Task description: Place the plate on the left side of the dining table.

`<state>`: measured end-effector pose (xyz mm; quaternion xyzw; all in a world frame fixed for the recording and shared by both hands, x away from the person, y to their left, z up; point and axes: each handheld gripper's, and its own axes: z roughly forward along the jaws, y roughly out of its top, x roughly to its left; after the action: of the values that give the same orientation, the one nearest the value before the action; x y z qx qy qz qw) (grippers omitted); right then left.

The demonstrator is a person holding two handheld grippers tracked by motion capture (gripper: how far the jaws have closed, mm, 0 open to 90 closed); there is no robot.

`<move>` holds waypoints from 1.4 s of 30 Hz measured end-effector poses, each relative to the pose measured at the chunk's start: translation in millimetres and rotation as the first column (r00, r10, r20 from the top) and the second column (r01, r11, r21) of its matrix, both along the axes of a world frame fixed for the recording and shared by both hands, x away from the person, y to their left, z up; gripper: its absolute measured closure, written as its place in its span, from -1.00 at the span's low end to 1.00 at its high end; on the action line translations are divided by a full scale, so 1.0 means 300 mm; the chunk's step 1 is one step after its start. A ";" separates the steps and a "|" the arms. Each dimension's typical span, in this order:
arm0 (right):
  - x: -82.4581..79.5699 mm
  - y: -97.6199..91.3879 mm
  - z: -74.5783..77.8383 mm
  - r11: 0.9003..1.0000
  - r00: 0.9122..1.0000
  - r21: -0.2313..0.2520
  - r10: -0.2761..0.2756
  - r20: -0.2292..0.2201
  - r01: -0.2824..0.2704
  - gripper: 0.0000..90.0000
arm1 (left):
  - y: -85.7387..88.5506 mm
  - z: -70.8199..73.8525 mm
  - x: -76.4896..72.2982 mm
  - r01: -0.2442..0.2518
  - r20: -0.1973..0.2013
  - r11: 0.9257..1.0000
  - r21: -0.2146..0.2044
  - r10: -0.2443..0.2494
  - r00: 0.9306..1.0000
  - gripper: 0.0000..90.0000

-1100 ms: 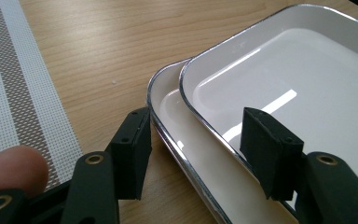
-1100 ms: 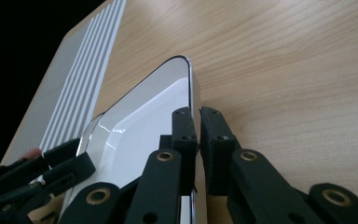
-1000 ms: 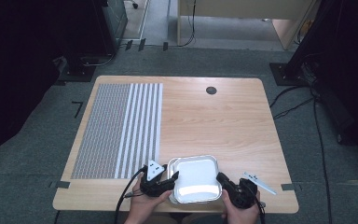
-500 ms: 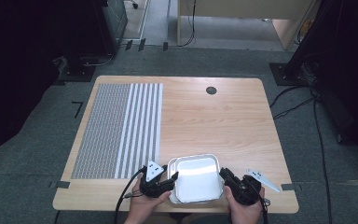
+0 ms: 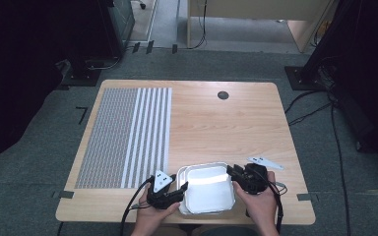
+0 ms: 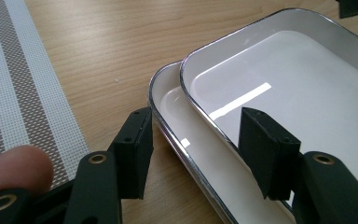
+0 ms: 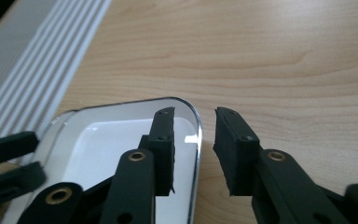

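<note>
Where the table [image 5: 256, 128] meets its near edge, I see two white metal trays, the upper tray [image 5: 210, 188] sitting skewed inside the lower tray [image 6: 168, 100], whose rim juts out on the left. My left gripper [image 5: 176, 191] reaches in from the left. In the left gripper view its jaws stand spread on either side of the trays' left rims, one outside the lower tray, one over the upper tray; I cannot tell whether the pads touch metal. My right gripper [image 5: 234, 173] sits at the trays' right side, near their far corner. Its jaws have just been opening: in the right gripper view they straddle the rim with a gap, one pad over the white floor, the other above bare wood. A striped grey mat [image 5: 128, 135] covers the table's left side.
</note>
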<state>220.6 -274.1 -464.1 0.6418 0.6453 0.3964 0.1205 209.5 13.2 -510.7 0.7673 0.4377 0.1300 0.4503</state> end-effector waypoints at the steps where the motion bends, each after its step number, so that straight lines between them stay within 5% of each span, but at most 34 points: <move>1: 0.005 -0.001 -0.006 1.000 1.000 -0.012 -0.002 -0.012 0.002 0.60 | 0.004 0.003 -0.002 -0.003 0.002 1.000 -0.003 0.003 1.000 0.01; 7: 0.003 0.006 -0.053 1.000 0.998 0.017 0.017 -0.053 -0.016 0.63 | 0.017 0.033 -0.026 -0.024 0.032 1.000 -0.017 0.024 0.999 0.11; 13: 0.002 0.011 -0.067 0.998 0.997 0.051 -0.022 -0.071 0.026 0.90 | -0.002 0.076 -0.061 -0.032 0.024 0.999 -0.023 0.032 0.999 0.19; 15: -0.001 -0.004 -0.073 0.992 0.996 0.106 -0.055 -0.076 0.063 0.91 | -0.016 0.079 -0.073 -0.019 0.012 1.000 -0.016 0.020 1.000 0.18; 24: -0.032 -0.032 -0.080 0.972 0.985 0.160 -0.165 -0.052 0.172 0.98 | -0.081 0.068 -0.105 0.005 -0.015 0.999 0.035 -0.005 1.000 0.18; 32: -0.046 -0.041 -0.084 0.956 0.980 0.216 -0.194 -0.053 0.201 0.97 | -0.101 0.071 -0.122 -0.010 0.009 0.999 0.047 0.010 1.000 0.61; 42: -0.060 -0.010 -0.051 0.962 0.981 0.194 -0.191 -0.023 0.192 0.98 | -0.072 0.102 -0.108 -0.044 0.013 0.998 0.035 0.044 0.999 0.76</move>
<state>202.5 -277.2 -479.3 0.7107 0.5384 0.4431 0.0933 177.2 -8.3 -480.0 0.7645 0.4494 0.1522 0.4364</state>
